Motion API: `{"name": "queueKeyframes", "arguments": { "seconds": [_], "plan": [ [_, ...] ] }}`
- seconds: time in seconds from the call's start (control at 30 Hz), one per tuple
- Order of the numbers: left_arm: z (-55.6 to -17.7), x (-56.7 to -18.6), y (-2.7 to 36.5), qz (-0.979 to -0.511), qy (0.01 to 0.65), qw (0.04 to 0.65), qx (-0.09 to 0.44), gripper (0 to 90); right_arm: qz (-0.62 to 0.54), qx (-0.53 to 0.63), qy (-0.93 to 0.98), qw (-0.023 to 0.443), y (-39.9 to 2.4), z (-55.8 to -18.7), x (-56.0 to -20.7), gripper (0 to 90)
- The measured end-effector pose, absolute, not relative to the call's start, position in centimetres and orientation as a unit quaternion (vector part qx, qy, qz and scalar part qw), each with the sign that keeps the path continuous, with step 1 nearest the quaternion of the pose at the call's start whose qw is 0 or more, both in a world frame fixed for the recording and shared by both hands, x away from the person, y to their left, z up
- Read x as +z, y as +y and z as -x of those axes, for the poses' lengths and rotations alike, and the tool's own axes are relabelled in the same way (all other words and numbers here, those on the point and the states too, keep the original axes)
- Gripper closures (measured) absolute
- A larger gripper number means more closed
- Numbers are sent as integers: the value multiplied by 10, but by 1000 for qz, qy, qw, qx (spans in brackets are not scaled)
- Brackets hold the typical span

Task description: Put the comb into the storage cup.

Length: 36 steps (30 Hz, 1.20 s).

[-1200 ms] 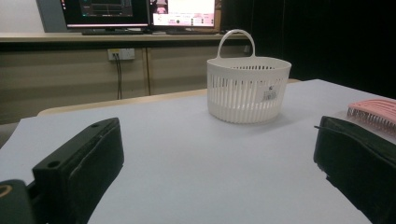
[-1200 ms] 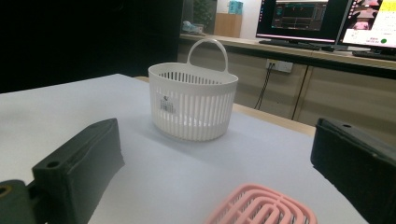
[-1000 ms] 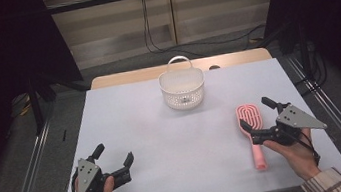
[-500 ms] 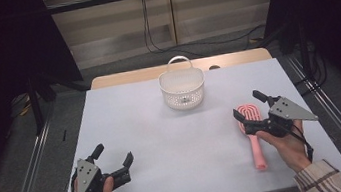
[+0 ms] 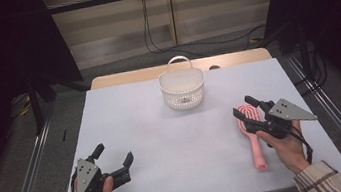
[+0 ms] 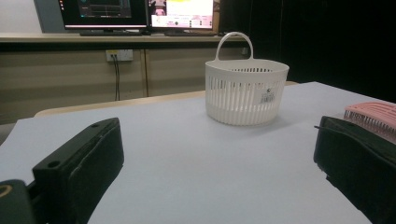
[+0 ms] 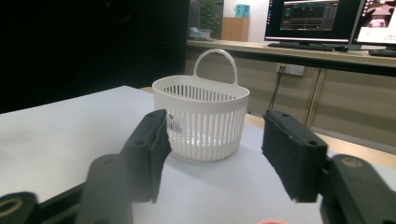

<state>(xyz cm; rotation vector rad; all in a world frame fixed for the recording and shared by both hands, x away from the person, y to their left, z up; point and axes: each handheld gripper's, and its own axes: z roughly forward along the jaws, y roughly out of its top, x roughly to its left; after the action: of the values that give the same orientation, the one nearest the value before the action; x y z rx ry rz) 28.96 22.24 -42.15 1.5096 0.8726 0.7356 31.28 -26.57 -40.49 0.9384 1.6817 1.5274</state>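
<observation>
Hovering over the pink hairbrush (image 5: 253, 135) at the right of the worktop (image 5: 164, 137), right hand-held gripper (image 5: 246, 107), jaws just closing but unclenched, brush head under them, ungripped. Resting near left, left hand-held gripper (image 5: 114, 154), released, empty. Standing far centre, white basket (image 5: 182, 89).

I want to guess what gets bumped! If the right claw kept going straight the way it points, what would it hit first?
Probably the white basket. In the right gripper view it sits dead ahead between the right claw's open jaws, with bare table before it. How far is hard to tell.
</observation>
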Motion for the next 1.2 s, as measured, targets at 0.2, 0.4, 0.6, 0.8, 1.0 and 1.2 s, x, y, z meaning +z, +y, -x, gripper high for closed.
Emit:
{"name": "queueKeyframes", "arguments": {
  "seconds": [0.2,0.4,0.6,0.8,1.0,1.2],
  "plan": [
    [-289,-421,222,-645,374,588,314,18,-368,579,643,341,-268,-313,-404,500],
    [-290,-421,220,-643,375,586,321,18,-375,568,650,338,-273,-316,-405,715],
    [-290,-421,221,-645,373,584,322,18,-363,565,665,327,-273,-317,-404,781],
    [-290,-421,221,-643,375,587,319,18,-349,558,684,313,-272,-316,-401,859],
    [-290,-421,221,-644,374,586,319,18,-346,541,711,287,-268,-314,-394,900],
    [-290,-421,221,-646,373,584,320,18,-345,515,742,254,-262,-312,-386,900]
  ]
}}
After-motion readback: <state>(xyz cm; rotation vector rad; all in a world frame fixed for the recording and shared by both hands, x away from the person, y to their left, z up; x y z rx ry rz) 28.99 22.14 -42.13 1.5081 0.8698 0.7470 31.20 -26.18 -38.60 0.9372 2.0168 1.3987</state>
